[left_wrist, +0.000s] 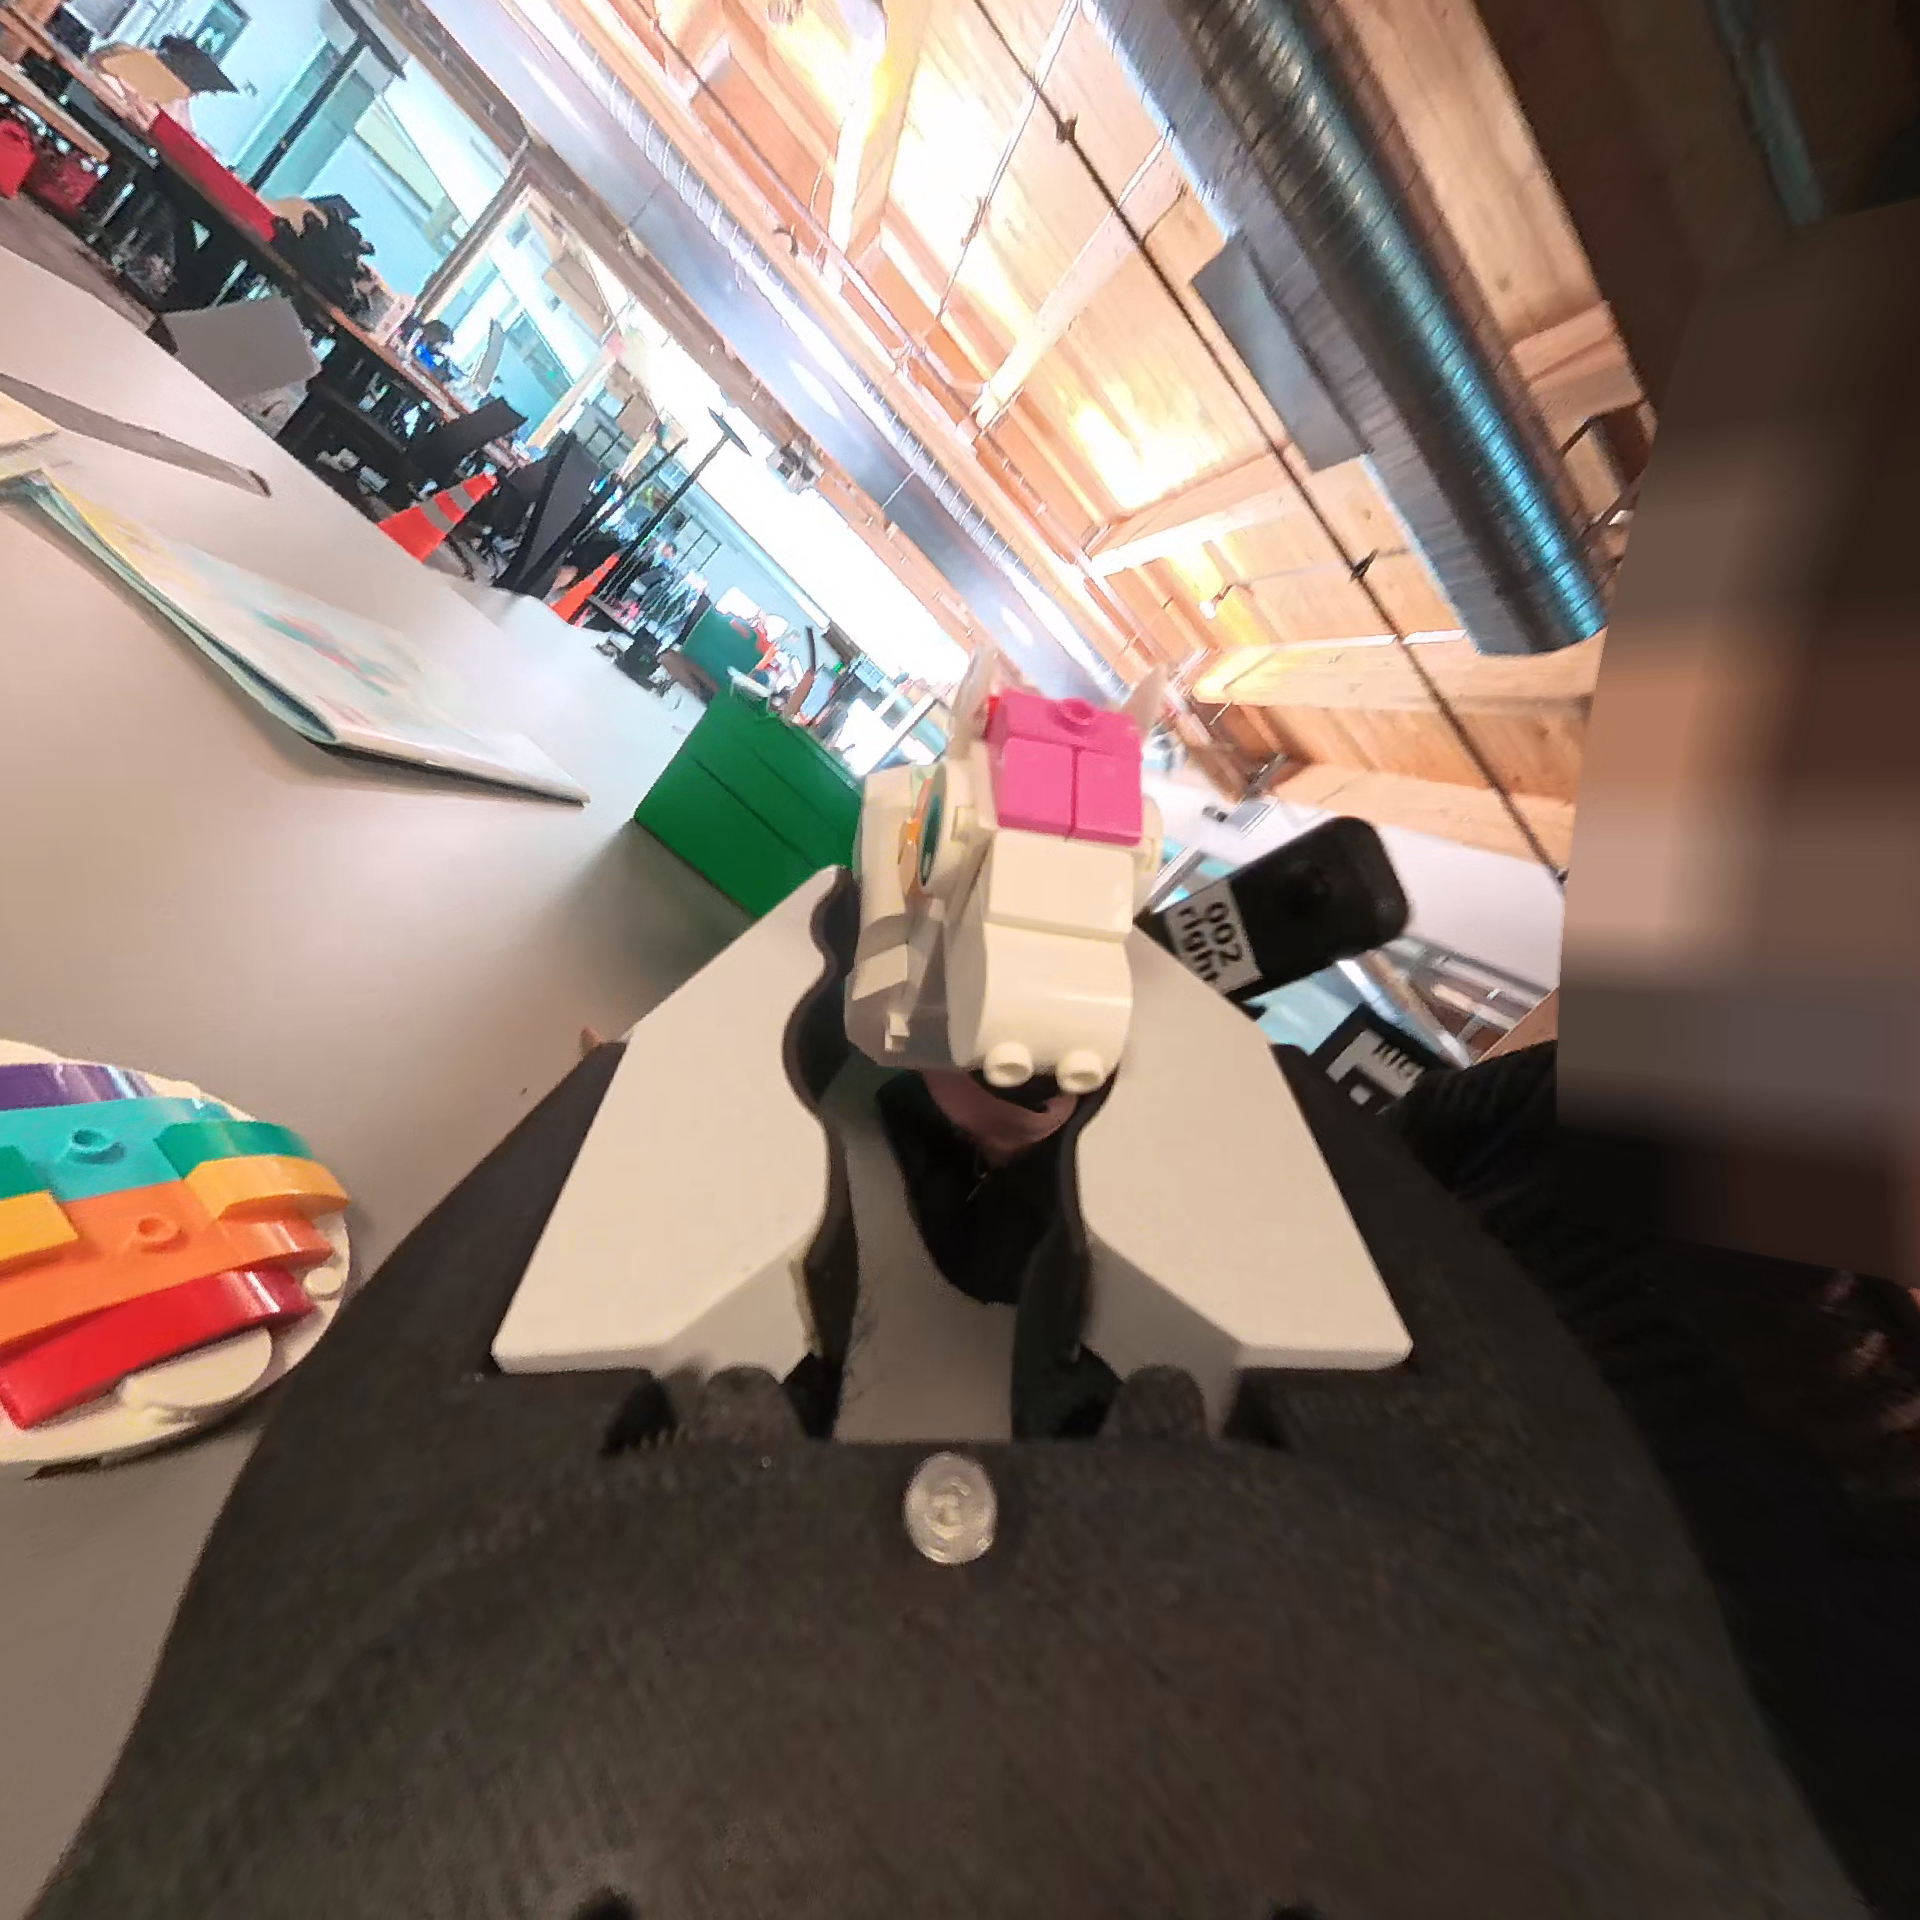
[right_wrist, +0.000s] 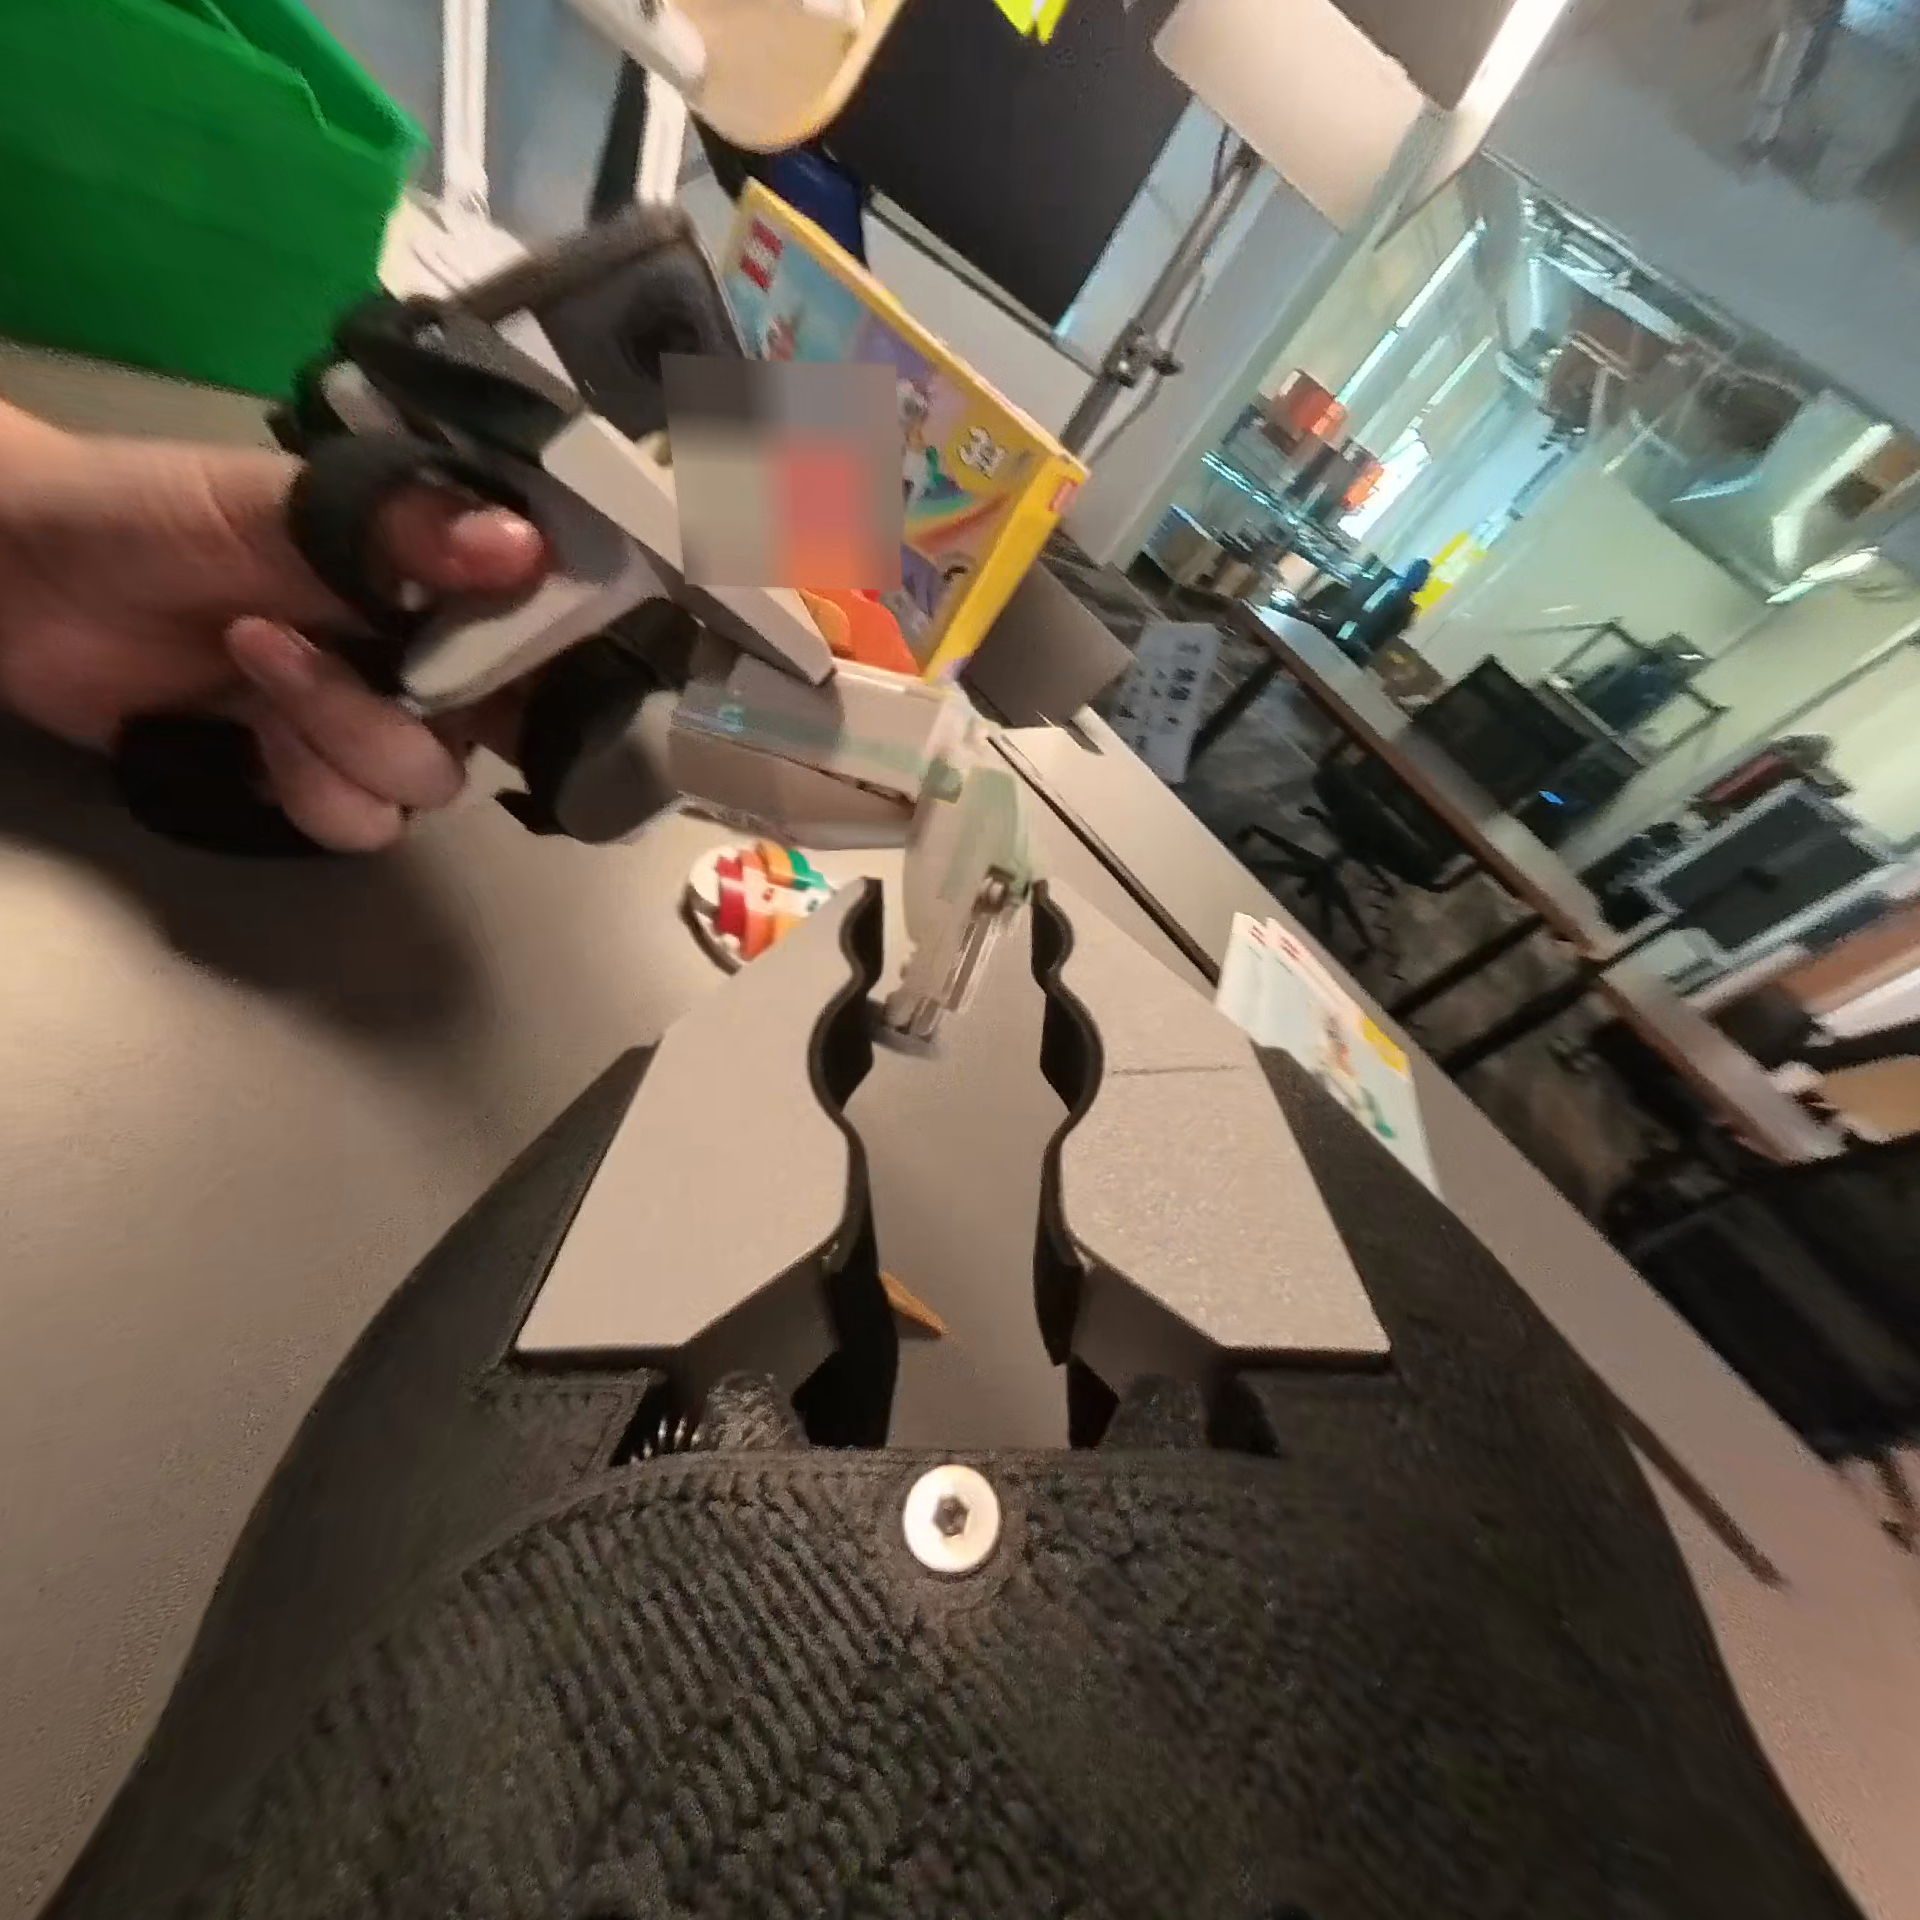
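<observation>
My left gripper (left_wrist: 987, 966) is shut on a white brick-built animal figure (left_wrist: 1039, 894) with pink bricks on top, held up off the grey table (left_wrist: 260, 935). In the right wrist view a hand holds that left gripper (right_wrist: 790, 727) at the left, and a white and pale green part of the figure (right_wrist: 956, 894) hangs down from it. My right gripper (right_wrist: 951, 899) is open, its fingertips (right_wrist: 862, 914) on either side of that hanging part. I cannot tell if they touch it. The right gripper's black body (left_wrist: 1299, 914) shows behind the figure.
A rainbow brick build on a white round plate (left_wrist: 156, 1247) lies on the table, also in the right wrist view (right_wrist: 769, 883). An open booklet (left_wrist: 312, 644) (right_wrist: 1320, 1029), a yellow toy box (right_wrist: 935, 468) and a green bin (left_wrist: 758, 800) stand beyond.
</observation>
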